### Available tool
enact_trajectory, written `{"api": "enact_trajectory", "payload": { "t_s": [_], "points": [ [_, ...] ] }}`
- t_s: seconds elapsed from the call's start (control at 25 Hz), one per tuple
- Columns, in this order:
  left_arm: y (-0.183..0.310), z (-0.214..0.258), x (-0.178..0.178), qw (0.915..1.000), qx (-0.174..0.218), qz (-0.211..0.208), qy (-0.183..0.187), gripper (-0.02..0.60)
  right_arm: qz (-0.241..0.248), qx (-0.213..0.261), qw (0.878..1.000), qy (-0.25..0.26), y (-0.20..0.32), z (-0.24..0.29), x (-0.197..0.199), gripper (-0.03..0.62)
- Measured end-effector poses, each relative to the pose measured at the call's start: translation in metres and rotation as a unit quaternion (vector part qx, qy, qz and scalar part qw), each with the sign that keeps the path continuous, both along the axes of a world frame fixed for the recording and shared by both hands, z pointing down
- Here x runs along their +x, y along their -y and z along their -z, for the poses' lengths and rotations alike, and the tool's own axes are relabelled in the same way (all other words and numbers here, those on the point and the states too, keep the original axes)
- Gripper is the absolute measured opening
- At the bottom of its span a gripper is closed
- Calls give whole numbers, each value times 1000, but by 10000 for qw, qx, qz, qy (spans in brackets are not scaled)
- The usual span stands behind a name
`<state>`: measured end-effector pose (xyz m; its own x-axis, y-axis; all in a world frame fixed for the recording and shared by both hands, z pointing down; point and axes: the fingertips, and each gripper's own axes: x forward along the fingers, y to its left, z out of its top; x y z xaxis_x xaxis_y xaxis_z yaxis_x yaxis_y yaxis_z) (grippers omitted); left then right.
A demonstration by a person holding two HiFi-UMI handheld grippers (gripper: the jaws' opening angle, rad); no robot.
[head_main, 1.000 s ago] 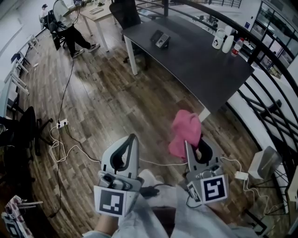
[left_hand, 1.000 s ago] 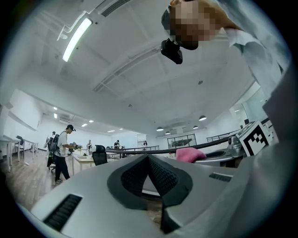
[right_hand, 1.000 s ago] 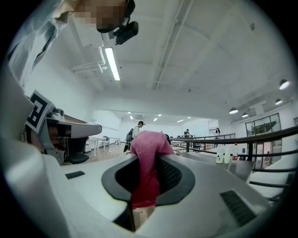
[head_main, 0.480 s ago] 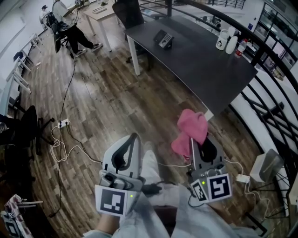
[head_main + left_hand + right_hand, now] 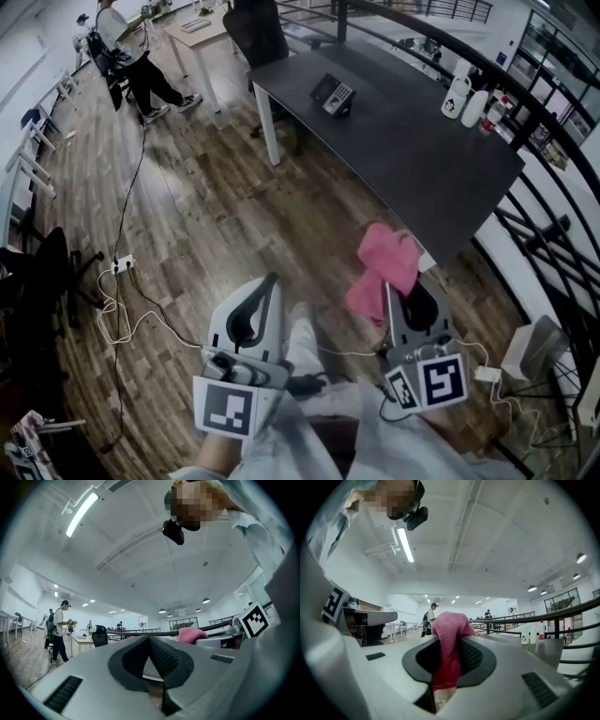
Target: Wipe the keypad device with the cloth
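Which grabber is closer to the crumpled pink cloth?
Right. The right gripper has the crumpled pink cloth pinched between its jaws, bunched up past their tips. The left gripper is off to the cloth's left, not touching it, jaws shut on nothing.

Open office, dark desk (image 5: 412,141), swivel chair (image 5: 254,33)

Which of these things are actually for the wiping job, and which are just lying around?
For the job: pink cloth, clamped in the right gripper; keypad device on the dark table.
Just lying about: white bottles, office chair, power strip.
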<state>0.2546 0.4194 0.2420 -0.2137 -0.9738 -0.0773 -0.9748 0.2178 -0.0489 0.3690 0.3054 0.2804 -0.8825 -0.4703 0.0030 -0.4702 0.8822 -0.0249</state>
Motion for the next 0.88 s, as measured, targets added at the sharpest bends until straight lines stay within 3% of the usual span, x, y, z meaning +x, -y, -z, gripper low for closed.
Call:
{"api": "enact_trajectory", "payload": {
  "t_s": [0.28,0.88],
  "points": [
    [63,6,-63,9996,70,-204,-165,3,-240,-2,9997,-78,58,3,-52,71],
    [175,17,-168,9985,122,-508,-133,3,-571,131,9983,-53,164,20,-151,71]
  ]
}}
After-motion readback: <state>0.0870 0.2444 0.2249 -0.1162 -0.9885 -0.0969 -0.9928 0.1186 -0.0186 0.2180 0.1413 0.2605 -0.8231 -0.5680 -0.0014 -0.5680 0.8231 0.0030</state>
